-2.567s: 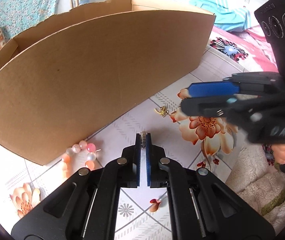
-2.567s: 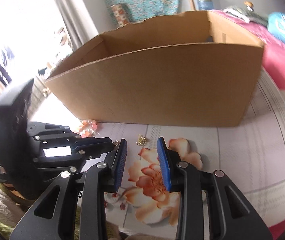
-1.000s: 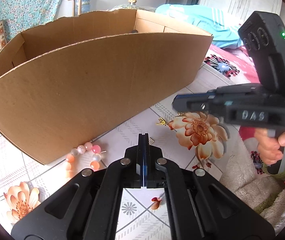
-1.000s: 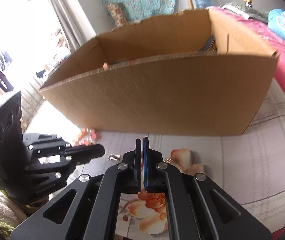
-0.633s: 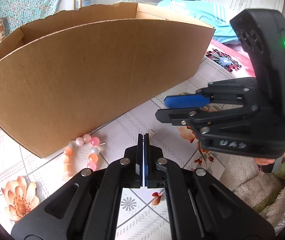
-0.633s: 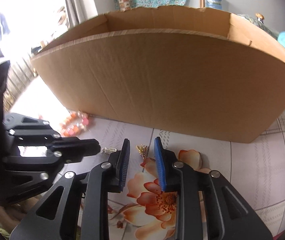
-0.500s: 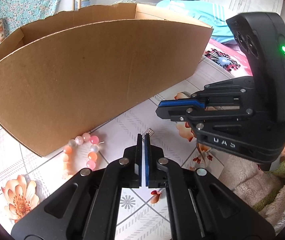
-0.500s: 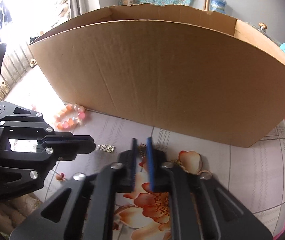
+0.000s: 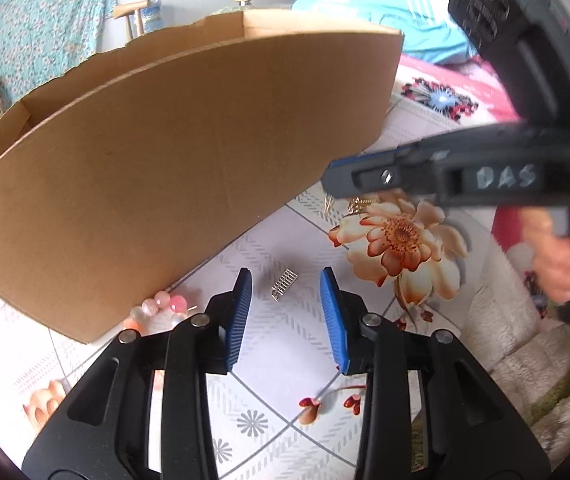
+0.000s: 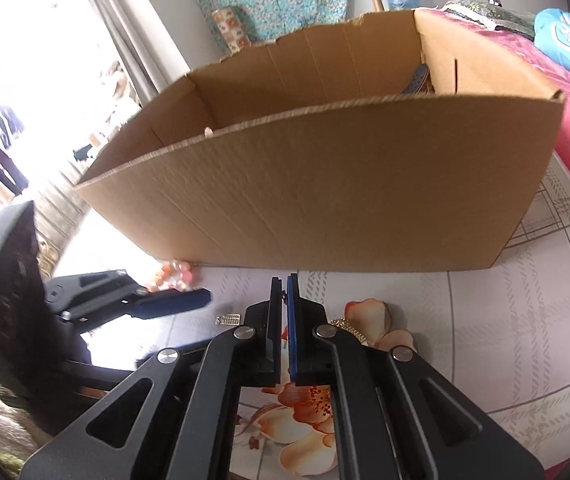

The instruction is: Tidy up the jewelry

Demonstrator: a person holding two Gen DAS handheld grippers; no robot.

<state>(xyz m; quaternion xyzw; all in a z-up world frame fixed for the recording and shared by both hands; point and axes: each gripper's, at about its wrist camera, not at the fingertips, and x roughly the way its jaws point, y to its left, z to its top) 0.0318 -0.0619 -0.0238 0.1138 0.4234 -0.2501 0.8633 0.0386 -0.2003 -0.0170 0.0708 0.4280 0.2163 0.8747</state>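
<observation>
A small silver comb-shaped piece (image 9: 284, 283) lies flat on the flowered tablecloth (image 9: 285, 360). My left gripper (image 9: 285, 274) straddles it; the jaws are opening and the blue pads do not touch it. My right gripper (image 10: 283, 280) is shut, with a thin gold chain piece (image 10: 347, 326) pinched at its tips and trailing past the right finger. In the left wrist view the right gripper (image 9: 335, 174) hovers at the right with the gold piece (image 9: 359, 202) dangling under it. The left gripper (image 10: 201, 298) shows in the right wrist view, low on the left.
A big open cardboard box (image 10: 325, 200) stands just behind both grippers. A pink and orange bead bracelet (image 9: 165, 306) lies against its near wall. A person's hand (image 9: 565, 256) holds the right gripper's handle. Fuzzy fabric (image 9: 525, 340) covers the table's right edge.
My left jaws went from shut to open, leaving the silver piece lying free on the cloth. My right jaws opened over the gold piece, shut on it, and rose.
</observation>
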